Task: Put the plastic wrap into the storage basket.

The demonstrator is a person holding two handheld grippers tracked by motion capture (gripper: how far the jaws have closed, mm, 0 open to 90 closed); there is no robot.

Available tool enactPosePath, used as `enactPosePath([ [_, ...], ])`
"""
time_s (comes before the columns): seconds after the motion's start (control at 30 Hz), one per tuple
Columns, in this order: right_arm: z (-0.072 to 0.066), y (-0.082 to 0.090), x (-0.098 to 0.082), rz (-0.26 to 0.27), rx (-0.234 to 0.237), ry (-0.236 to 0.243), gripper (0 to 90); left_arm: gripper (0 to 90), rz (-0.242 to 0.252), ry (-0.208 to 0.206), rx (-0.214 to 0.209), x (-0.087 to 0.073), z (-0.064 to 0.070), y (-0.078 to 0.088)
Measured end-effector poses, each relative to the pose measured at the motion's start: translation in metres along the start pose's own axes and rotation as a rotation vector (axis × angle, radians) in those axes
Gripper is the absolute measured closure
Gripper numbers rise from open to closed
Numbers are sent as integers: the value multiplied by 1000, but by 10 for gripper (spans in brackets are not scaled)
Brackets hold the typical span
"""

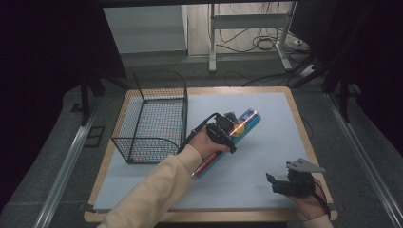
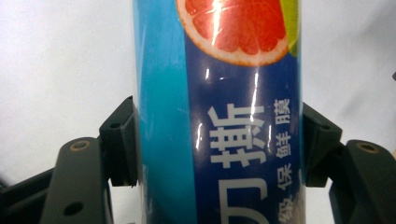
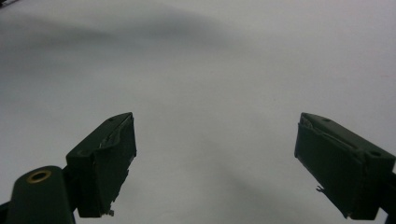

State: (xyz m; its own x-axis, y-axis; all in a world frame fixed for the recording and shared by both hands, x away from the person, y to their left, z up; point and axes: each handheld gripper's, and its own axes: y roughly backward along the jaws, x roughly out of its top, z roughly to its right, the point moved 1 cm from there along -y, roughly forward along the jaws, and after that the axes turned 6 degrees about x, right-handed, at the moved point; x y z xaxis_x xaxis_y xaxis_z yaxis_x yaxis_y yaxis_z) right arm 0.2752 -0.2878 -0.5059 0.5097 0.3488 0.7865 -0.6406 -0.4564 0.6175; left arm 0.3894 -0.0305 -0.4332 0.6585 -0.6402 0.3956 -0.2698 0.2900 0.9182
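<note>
A black wire basket [image 1: 151,118] stands at the table's [image 1: 294,111] left. Just right of it, the left gripper [image 1: 233,127] clamps a long blue box [image 1: 247,118] lying diagonally on the white mat [image 1: 266,142]; in the left gripper view both jaws press the box's [image 2: 233,140] sides. Near the front right corner, the right gripper [image 1: 275,183] rests with its jaws spread wide, holding nothing.

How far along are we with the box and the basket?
Done: the left gripper has its jaws on both sides of the blue box, which lies on the mat. In hand: that grasp; whether the box has left the mat I cannot tell. Left: if the box is meant for the wire basket, that move remains; the box is beside it. The right gripper is open over bare mat.
</note>
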Motion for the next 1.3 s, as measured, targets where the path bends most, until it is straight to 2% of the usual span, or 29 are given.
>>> enactPosePath([
  [0.2,0,0,0,-1,1,-1,132,316,-1,-2,4,5,-2,2],
  [0.43,0,0,0,-3,0,-6,132,316,22,24,-5,11,-5,6],
  [0.8,1,0,0,-5,1,-4,132,317,14,26,2,17,-13,9],
  [0.83,1,0,0,-4,0,-3,132,316,25,41,3,18,-13,9],
  [1.07,1,0,0,-3,0,-4,132,317,31,35,7,24,-19,14],
  [1.3,1,0,0,-2,0,-6,132,317,49,50,9,30,-24,18],
])
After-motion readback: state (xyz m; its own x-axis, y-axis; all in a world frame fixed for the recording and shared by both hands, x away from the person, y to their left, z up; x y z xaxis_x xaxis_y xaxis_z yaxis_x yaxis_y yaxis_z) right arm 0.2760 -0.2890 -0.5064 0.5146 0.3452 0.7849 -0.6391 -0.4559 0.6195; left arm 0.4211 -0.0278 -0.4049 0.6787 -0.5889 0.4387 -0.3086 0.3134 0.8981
